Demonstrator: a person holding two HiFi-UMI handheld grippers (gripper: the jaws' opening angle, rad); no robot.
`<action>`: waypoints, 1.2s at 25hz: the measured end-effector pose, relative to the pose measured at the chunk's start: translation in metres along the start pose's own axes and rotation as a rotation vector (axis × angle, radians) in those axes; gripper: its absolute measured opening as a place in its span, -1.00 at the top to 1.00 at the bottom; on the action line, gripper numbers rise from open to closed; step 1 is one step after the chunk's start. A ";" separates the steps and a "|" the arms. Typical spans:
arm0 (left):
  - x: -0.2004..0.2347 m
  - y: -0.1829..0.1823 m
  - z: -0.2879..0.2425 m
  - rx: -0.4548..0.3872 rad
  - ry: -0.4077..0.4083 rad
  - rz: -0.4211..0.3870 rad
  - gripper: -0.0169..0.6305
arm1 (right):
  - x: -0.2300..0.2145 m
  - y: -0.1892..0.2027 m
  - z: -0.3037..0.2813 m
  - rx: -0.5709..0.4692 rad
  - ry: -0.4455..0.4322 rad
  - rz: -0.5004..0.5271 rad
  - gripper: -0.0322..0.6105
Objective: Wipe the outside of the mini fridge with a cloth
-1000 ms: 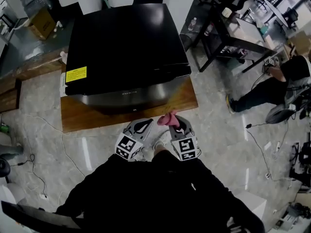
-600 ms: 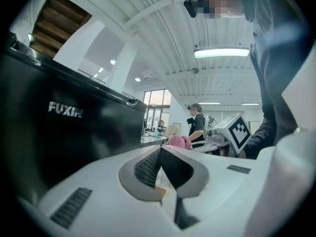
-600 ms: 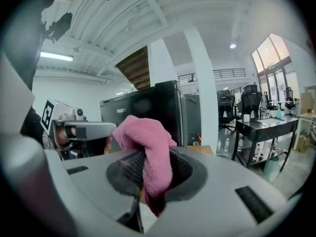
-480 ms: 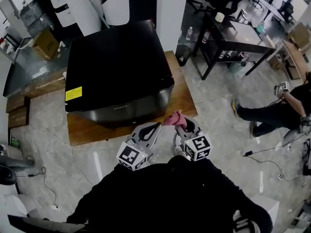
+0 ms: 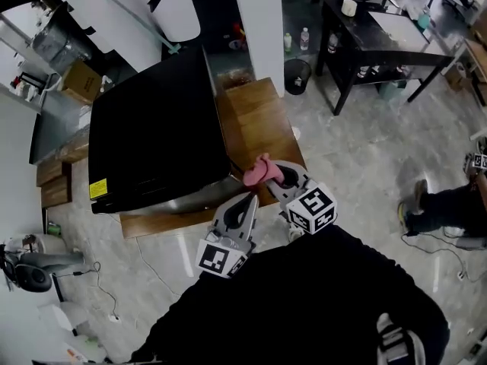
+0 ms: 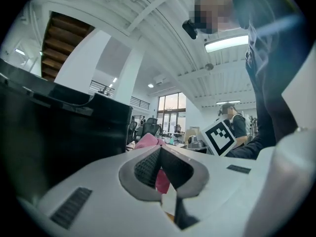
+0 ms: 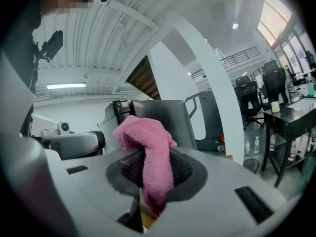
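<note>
The black mini fridge (image 5: 152,135) stands on a low wooden platform (image 5: 255,116), seen from above in the head view. My right gripper (image 5: 275,177) is shut on a pink cloth (image 5: 259,172), held near the fridge's front right corner. In the right gripper view the pink cloth (image 7: 148,152) hangs bunched between the jaws, with the fridge (image 7: 163,120) behind it. My left gripper (image 5: 247,202) is shut with nothing in it, just in front of the fridge's lower front edge. The fridge's dark side (image 6: 54,132) fills the left of the left gripper view.
A white pillar (image 5: 255,21) rises behind the platform. A black desk (image 5: 380,40) and a waste bin (image 5: 297,74) stand at the back right. A seated person's legs (image 5: 445,207) show at the right edge. Cables (image 5: 152,268) and a cardboard box (image 5: 76,82) lie to the left.
The head view has swung so the fridge sits further left and turned. Both grippers have moved toward the fridge's front right corner, the cloth still held.
</note>
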State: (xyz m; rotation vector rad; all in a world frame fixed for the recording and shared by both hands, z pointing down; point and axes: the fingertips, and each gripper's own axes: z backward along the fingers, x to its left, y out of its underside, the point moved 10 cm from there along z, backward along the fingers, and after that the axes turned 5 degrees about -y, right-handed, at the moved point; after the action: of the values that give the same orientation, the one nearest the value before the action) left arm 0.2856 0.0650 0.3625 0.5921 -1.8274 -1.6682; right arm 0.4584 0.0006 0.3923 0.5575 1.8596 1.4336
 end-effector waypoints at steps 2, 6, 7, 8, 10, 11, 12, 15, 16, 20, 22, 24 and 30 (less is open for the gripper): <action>-0.007 0.001 -0.011 -0.024 -0.030 -0.013 0.93 | -0.009 -0.008 -0.007 0.002 -0.081 0.002 0.66; -0.018 0.003 -0.022 0.017 -0.086 -0.020 0.93 | -0.016 -0.018 -0.023 0.007 -0.232 -0.001 0.66; -0.020 0.002 -0.023 0.019 -0.098 -0.018 0.93 | -0.016 -0.021 -0.029 0.009 -0.258 -0.005 0.66; -0.021 0.001 -0.023 0.021 -0.113 -0.014 0.93 | -0.016 -0.024 -0.034 0.010 -0.279 -0.007 0.66; -0.020 0.000 -0.025 0.025 -0.146 -0.006 0.93 | -0.017 -0.028 -0.044 0.008 -0.305 -0.014 0.66; -0.019 -0.001 -0.027 0.025 -0.162 -0.006 0.93 | -0.020 -0.030 -0.048 0.004 -0.314 -0.022 0.66; -0.018 -0.003 -0.030 0.025 -0.178 -0.008 0.93 | -0.023 -0.032 -0.053 -0.001 -0.321 -0.034 0.66; -0.017 -0.005 -0.039 0.020 -0.226 -0.016 0.93 | -0.035 -0.037 -0.065 -0.008 -0.339 -0.051 0.66; -0.017 -0.004 -0.043 0.017 -0.238 -0.018 0.93 | -0.038 -0.038 -0.068 -0.009 -0.342 -0.050 0.66; -0.018 -0.002 -0.056 0.013 -0.296 -0.010 0.93 | -0.054 -0.041 -0.085 0.004 -0.374 -0.042 0.66; -0.019 -0.002 -0.062 0.001 -0.316 -0.021 0.93 | -0.063 -0.043 -0.095 0.015 -0.398 -0.023 0.66; -0.019 -0.003 -0.069 -0.003 -0.334 -0.031 0.93 | -0.072 -0.046 -0.107 0.027 -0.418 -0.001 0.66; -0.005 -0.004 -0.105 -0.004 -0.415 0.005 0.93 | -0.110 -0.063 -0.144 0.050 -0.434 0.076 0.66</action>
State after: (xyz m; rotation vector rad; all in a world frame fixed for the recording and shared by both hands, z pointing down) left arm 0.3611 -0.0087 0.3626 0.2480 -2.1042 -1.8965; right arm 0.4270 -0.1887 0.3809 0.8946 1.5430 1.1992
